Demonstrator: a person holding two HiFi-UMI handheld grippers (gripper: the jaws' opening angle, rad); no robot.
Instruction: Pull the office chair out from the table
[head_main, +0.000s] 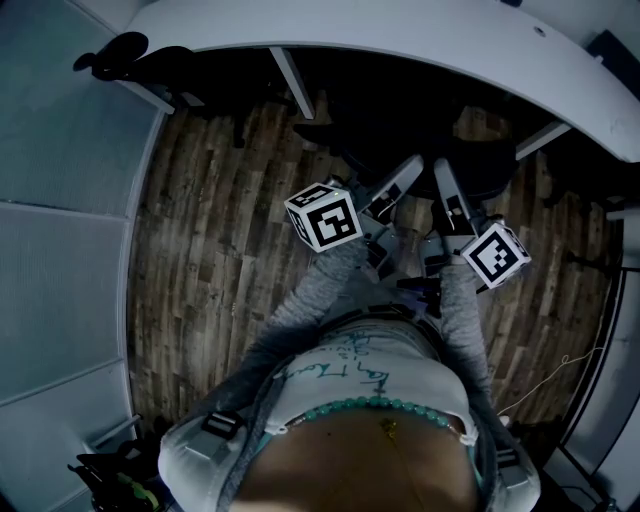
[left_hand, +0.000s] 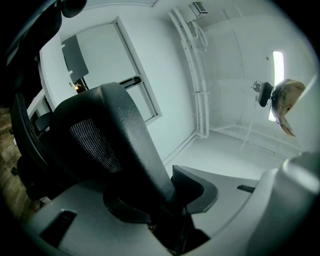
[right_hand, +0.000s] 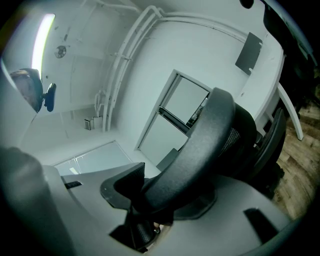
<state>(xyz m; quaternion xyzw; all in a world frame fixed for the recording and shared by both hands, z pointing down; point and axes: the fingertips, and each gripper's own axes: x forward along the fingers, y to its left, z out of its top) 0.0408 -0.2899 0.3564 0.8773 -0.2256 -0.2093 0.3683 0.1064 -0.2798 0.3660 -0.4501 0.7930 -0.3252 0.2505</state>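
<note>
The black office chair (head_main: 480, 150) stands under the edge of the white table (head_main: 400, 30), dark and hard to make out in the head view. Both grippers reach forward side by side to its backrest. My left gripper (head_main: 408, 168) is shut on the curved black rim of the chair's back (left_hand: 125, 135), which runs between its grey jaws, with a black pad (left_hand: 195, 187) against it. My right gripper (head_main: 442, 172) grips the same rim (right_hand: 210, 135) from the other side, its pad (right_hand: 120, 185) pressed on it. Mesh shows on the backrest in both gripper views.
A wood-plank floor (head_main: 220, 250) lies beneath me. Grey partition panels (head_main: 60, 200) run along the left. White table legs (head_main: 290, 80) slant down beside the chair. Another dark chair part (head_main: 120, 55) sits at the far left of the table. A thin cable (head_main: 560, 370) lies at the right.
</note>
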